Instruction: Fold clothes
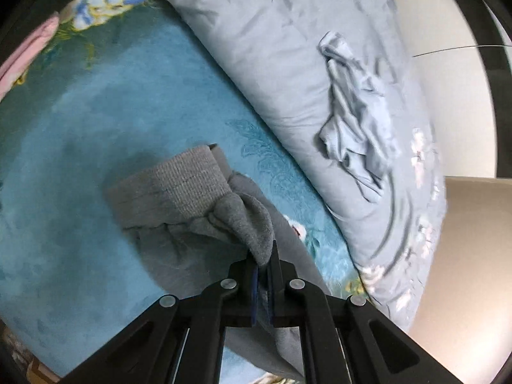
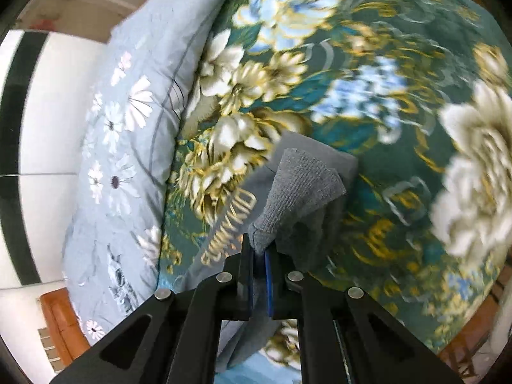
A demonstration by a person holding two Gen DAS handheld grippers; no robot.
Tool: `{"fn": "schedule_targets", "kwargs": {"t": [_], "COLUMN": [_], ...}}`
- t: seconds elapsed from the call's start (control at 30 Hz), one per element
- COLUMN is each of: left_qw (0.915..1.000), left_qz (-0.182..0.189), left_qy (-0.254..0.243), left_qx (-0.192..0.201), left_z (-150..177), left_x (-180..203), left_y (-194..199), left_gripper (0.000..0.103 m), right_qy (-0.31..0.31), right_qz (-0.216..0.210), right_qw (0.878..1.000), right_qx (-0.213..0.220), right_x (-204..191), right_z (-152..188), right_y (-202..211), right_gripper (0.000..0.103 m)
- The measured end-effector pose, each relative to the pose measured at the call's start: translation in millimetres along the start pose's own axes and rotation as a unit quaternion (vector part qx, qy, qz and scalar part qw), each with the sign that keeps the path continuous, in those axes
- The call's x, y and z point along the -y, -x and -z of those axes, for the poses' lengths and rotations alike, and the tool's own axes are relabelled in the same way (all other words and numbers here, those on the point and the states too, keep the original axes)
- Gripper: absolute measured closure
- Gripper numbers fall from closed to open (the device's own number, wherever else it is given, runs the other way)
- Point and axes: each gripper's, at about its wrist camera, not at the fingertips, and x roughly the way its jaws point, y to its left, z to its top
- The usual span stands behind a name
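Grey garment: a grey knit sweatshirt with ribbed cuffs hangs over the bed, lifted at two points; gold lettering runs along one fold in the right view.
Left tool: the black left gripper has its blue-padded jaws pressed nearly together on a bunched fold of the sweatshirt beside a ribbed cuff.
Right tool: the black right gripper likewise pinches a fold below the other ribbed cuff, with only cloth between its jaws.
Surroundings: a teal plush blanket with cream and blue flowers lies beneath; a pale blue quilt printed with white daisies is heaped just beside it, with a crumpled light blue cloth on top.
Edges: a pink cloth and a white wall sit at the margins.
Hard to read: the lettering is tilted and blurred; the sweatshirt's body is cut off behind the grippers.
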Motion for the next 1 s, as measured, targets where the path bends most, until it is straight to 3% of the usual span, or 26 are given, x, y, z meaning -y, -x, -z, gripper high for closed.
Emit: {"fn": "schedule_targets", "kwargs": {"t": [0.17, 0.5, 0.57, 0.63, 0.73, 0.8, 0.87, 1.0], "left_qw": [0.9995, 0.9993, 0.9998, 0.9998, 0.9988, 0.9978, 0.9967, 0.9955], "left_qz": [-0.03, -0.027, -0.005, 0.017, 0.044, 0.055, 0.059, 0.015], "left_qy": [0.014, 0.024, 0.018, 0.007, -0.022, -0.035, -0.044, -0.044], "left_qx": [-0.002, 0.001, 0.0, -0.001, -0.004, 0.011, 0.034, 0.083], "left_z": [-20.9, -49.6, -51.3, -52.4, -52.3, -51.1, -49.4, -37.1], "left_x": [13.2, 23.2, 26.6, 30.9, 38.4, 36.7, 31.3, -7.0], "left_y": [-36.1, -80.1, -79.5, -76.4, -62.8, -43.6, -22.3, 13.3], "left_gripper": [0.098, 0.095, 0.089, 0.07, 0.06, 0.057, 0.049, 0.04], "right_qy": [-0.01, -0.011, -0.007, -0.002, 0.011, 0.025, 0.042, 0.079], "right_qz": [0.035, 0.062, 0.064, 0.066, 0.065, 0.052, 0.037, 0.006], "right_qw": [0.999, 0.997, 0.997, 0.997, 0.997, 0.998, 0.998, 0.997], "right_qx": [-0.026, -0.038, -0.037, -0.037, -0.037, -0.028, -0.015, 0.014], "right_x": [-23.8, -30.1, -31.6, -33.3, -38.2, -44.0, -50.9, -62.9], "right_z": [-36.2, -56.6, -56.2, -55.7, -53.1, -50.0, -46.5, -36.2], "right_y": [-51.4, -99.9, -103.4, -106.1, -104.2, -95.9, -85.5, -58.3], "right_gripper": [0.098, 0.097, 0.095, 0.094, 0.093, 0.08, 0.049, 0.044]}}
